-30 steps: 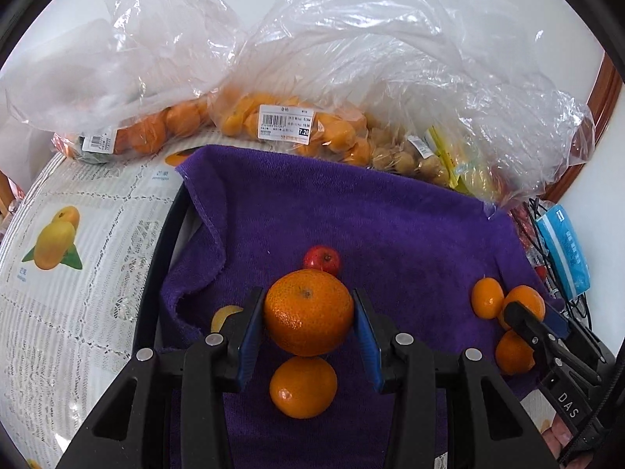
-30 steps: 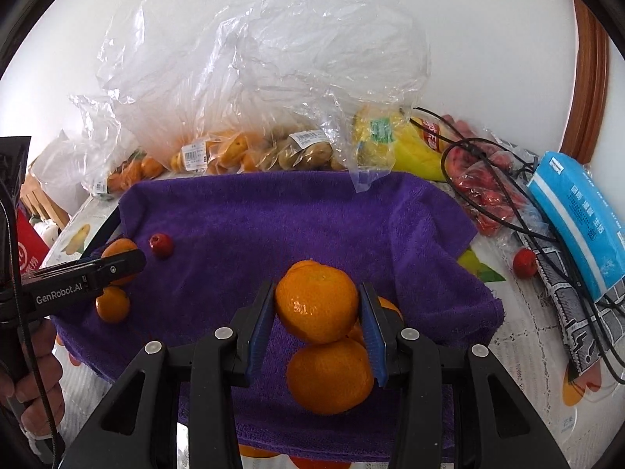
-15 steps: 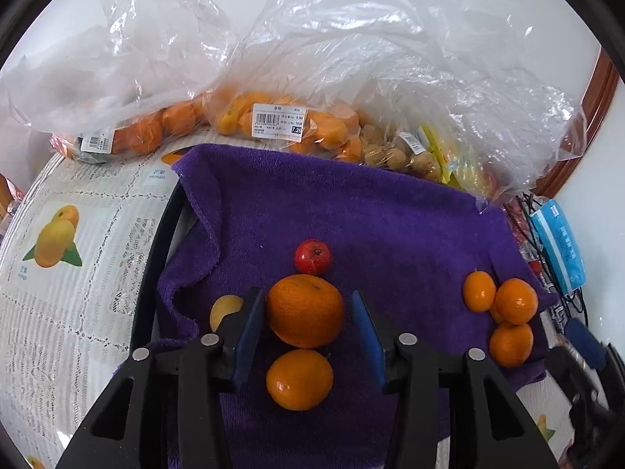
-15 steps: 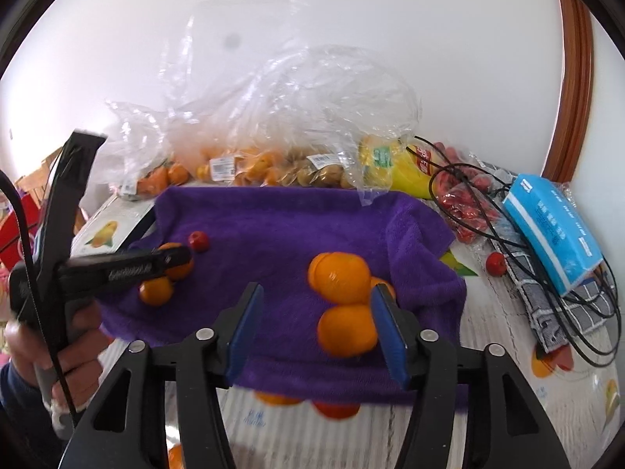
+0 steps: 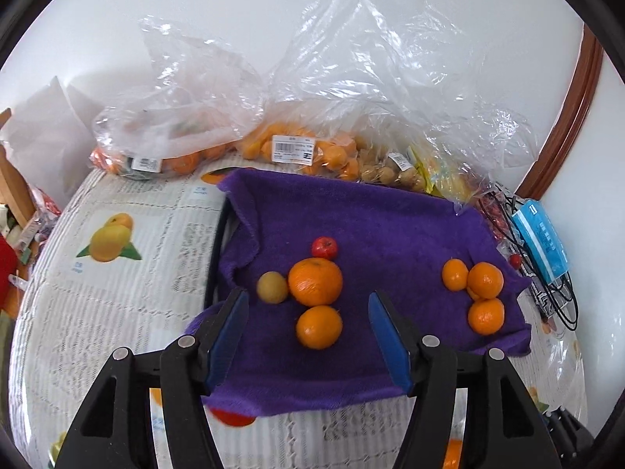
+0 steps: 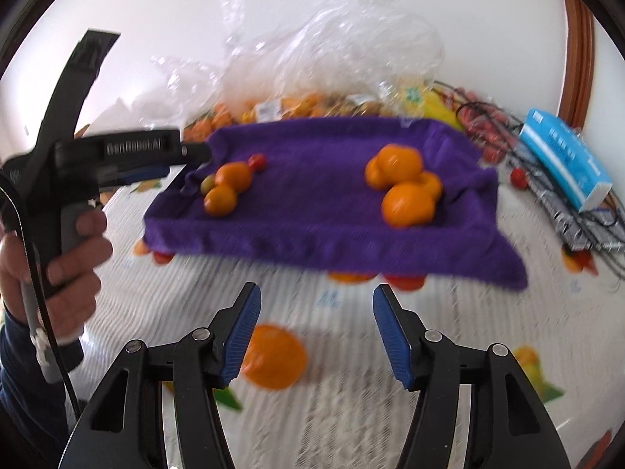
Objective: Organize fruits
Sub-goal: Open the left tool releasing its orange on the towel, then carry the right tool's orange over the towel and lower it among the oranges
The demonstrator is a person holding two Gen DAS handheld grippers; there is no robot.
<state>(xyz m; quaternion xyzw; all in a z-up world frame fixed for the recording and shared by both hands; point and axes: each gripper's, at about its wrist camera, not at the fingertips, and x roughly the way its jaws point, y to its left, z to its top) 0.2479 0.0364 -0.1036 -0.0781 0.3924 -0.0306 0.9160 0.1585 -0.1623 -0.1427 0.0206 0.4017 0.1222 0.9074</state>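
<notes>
A purple towel lies on the table. On its left sit a large orange, a smaller orange, a small red fruit and a small yellow-green fruit. On its right sits a cluster of three oranges. My left gripper is open and empty, just in front of the left group. My right gripper is open and empty above the tablecloth, well short of the towel. The right wrist view shows the right cluster, the left group and the left gripper's body.
Clear plastic bags of oranges and other fruit stand behind the towel against the wall. A blue packet and black cables lie at the right. The tablecloth has printed fruit pictures.
Both grippers opened, let go of their oranges on the towel, and pulled back toward me. The right gripper has backed off furthest.
</notes>
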